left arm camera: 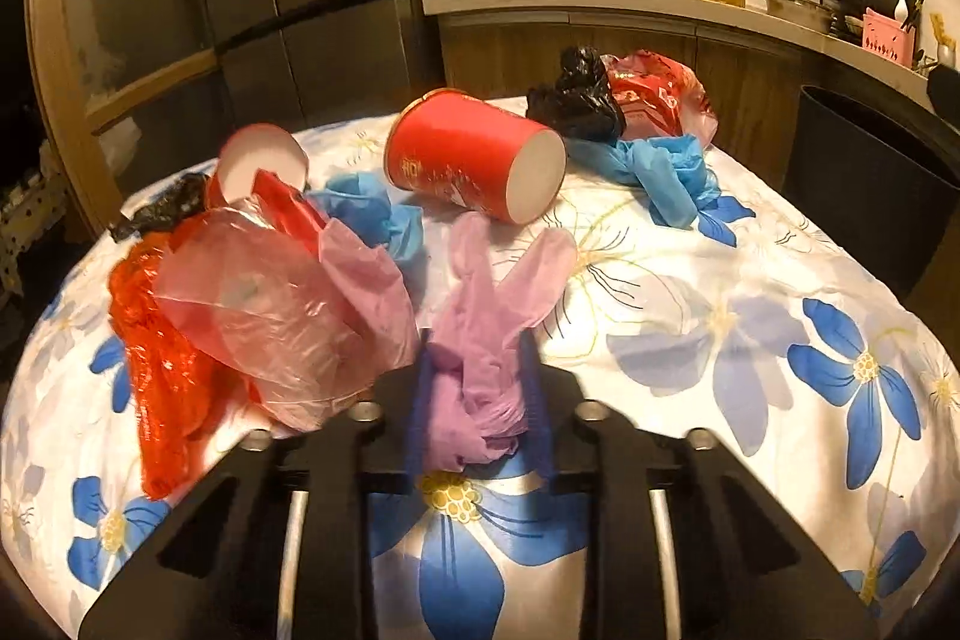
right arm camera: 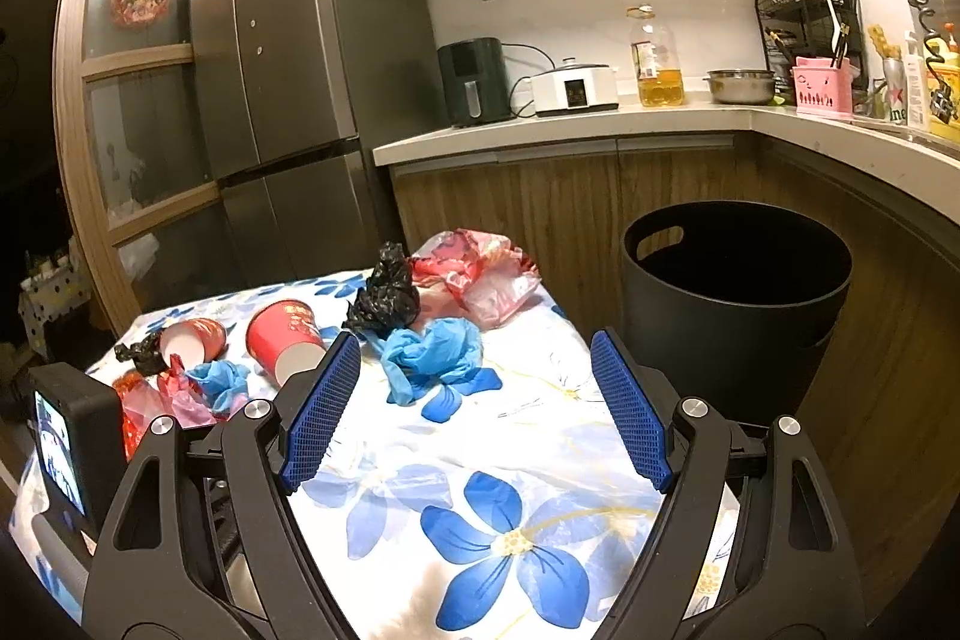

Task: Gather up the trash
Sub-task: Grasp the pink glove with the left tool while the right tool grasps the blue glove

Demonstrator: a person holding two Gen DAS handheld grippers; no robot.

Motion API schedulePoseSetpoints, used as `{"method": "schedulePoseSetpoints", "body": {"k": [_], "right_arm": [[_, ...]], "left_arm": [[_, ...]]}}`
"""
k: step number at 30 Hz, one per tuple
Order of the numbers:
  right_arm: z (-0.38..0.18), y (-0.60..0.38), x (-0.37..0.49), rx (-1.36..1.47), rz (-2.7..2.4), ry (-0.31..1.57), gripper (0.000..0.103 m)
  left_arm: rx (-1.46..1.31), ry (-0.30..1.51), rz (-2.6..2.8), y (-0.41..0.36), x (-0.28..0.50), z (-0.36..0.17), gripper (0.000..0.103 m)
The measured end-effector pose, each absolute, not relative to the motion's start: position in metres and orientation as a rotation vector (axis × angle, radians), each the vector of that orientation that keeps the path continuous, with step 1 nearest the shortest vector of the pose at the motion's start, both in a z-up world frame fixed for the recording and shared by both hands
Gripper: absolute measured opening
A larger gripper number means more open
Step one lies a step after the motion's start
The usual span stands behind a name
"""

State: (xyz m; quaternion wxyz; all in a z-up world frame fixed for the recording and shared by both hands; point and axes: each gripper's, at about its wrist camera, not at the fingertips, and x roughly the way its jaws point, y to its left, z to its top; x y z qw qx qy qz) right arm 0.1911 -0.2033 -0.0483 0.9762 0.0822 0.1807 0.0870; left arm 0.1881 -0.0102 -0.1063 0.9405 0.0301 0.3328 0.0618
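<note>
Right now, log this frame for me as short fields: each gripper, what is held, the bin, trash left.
left gripper: shut on crumpled pink plastic glove
right gripper: open, empty, above floral tablecloth
round black bin: beside table, nothing visible inside
trash left: tipped red paper cup, blue glove, crumpled black bag

A counter (right arm camera: 540,460) covered in white cloth with blue flowers carries two tipped red cups (right arm camera: 282,340), crumpled blue gloves (right arm camera: 432,358), a black bag (right arm camera: 387,295), a red-printed bag (right arm camera: 480,274) and pink film (left arm camera: 282,316) over red plastic (left arm camera: 156,340).
</note>
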Motion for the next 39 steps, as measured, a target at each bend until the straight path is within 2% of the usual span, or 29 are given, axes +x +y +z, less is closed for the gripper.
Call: {"method": "schedulePoseSetpoints", "body": {"k": [3, 6, 14, 19, 25, 31, 34, 36, 39], "right_arm": [[-0.052, -0.199, 0.197, 0.159, 0.177, 0.375, 0.078], [-0.057, -0.193, 0.205, 0.153, 0.180, 0.387, 0.078], [-0.071, -0.175, 0.245, 0.135, 0.190, 0.429, 0.078], [-0.079, -0.160, 0.278, 0.139, 0.201, 0.460, 0.077], [-0.099, -0.146, 0.321, 0.155, 0.212, 0.572, 0.068], [-0.118, -0.137, 0.339, 0.147, 0.225, 0.660, 0.050], [-0.124, -0.137, 0.344, 0.156, 0.248, 0.692, 0.033], [-0.124, -0.135, 0.345, 0.152, 0.268, 0.699, 0.017], [-0.120, -0.131, 0.339, 0.132, 0.288, 0.680, 0.006]], "left_arm": [[0.050, 0.672, 0.105, -0.010, 0.186, -0.106, 0.011], [0.033, 0.637, 0.085, -0.010, 0.178, -0.099, 0.007], [-0.030, 0.450, 0.022, -0.007, 0.145, -0.056, 0.006], [-0.056, 0.409, 0.025, -0.001, 0.144, -0.043, 0.006], [-0.065, 0.419, 0.029, 0.006, 0.154, -0.041, 0.006], [-0.086, 0.426, 0.038, 0.015, 0.164, -0.041, 0.006], [-0.096, 0.428, 0.039, 0.017, 0.167, -0.040, 0.006], [-0.100, 0.429, 0.041, 0.018, 0.168, -0.040, 0.006], [-0.096, 0.424, 0.045, 0.017, 0.166, -0.037, 0.006]]}}
